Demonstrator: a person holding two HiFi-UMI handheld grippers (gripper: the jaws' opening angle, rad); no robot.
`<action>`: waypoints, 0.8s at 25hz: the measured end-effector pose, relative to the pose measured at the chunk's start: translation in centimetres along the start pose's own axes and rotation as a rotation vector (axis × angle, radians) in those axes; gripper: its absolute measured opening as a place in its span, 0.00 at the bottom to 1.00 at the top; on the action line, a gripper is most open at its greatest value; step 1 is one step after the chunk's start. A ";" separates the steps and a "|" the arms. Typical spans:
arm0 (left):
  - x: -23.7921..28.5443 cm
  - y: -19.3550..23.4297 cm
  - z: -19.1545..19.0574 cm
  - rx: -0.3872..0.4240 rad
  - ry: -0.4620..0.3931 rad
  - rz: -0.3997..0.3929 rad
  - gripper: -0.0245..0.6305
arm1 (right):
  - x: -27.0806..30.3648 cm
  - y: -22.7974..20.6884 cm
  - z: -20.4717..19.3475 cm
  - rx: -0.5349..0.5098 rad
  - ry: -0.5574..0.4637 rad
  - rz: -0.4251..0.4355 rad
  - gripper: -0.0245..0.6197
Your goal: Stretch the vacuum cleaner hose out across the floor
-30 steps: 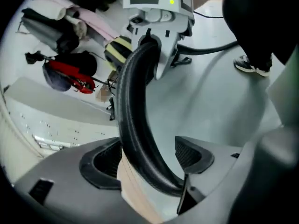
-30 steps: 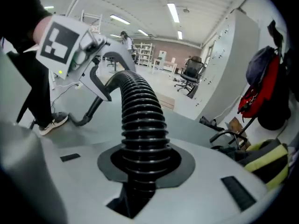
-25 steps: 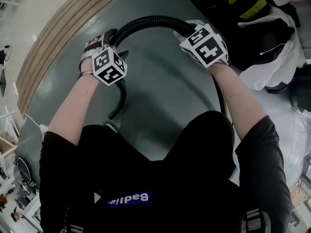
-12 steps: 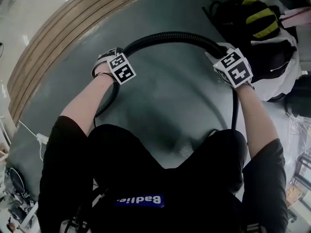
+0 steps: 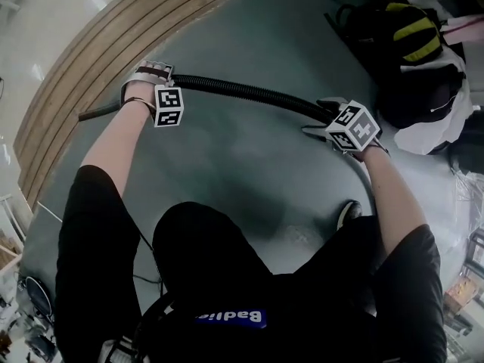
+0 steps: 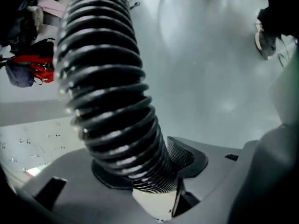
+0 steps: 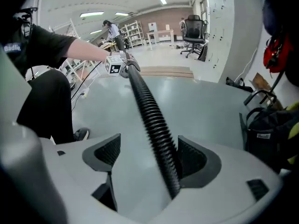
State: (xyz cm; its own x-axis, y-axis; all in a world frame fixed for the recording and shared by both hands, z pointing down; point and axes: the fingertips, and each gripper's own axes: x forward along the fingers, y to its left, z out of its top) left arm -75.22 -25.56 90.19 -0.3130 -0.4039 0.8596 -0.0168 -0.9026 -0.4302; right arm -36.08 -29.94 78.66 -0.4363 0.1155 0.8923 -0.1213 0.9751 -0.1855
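handling: vacuum cleaner hose (image 5: 242,91) is judged light, floppy, ribs grippy; best taken near its ends | left gripper (image 6: 142,167): jaws just closing; clamped on it | right gripper (image 7: 149,157): jaws just opening; it lies loose between them

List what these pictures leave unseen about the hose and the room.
- Hose, head view: its right end is hidden behind the person's body.
- Its left tip: too small to tell the fitting.
- Vacuum cleaner body: in no view.
- Shelves, right gripper view: contents too small.
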 end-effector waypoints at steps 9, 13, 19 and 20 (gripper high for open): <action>7.6 -3.7 -4.8 0.013 0.107 -0.230 0.44 | -12.7 2.5 -7.9 0.274 -0.146 -0.194 0.62; 9.9 -6.5 -3.0 -0.095 0.070 -0.340 0.62 | -19.2 5.7 -15.8 0.482 -0.192 -0.329 0.62; 6.1 -6.8 2.7 -0.155 0.043 -0.438 0.64 | -20.8 6.4 -23.7 0.651 -0.352 -0.344 0.62; 5.0 -6.1 3.7 -0.149 0.031 -0.428 0.64 | -20.2 5.3 -23.7 0.671 -0.407 -0.330 0.62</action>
State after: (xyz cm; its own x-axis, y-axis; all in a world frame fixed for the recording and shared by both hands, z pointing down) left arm -73.17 -22.67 98.12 -0.2763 0.0079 0.9610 -0.2865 -0.9552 -0.0745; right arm -6.80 -22.64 69.45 -0.5568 -0.3572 0.7500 -0.7453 0.6135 -0.2611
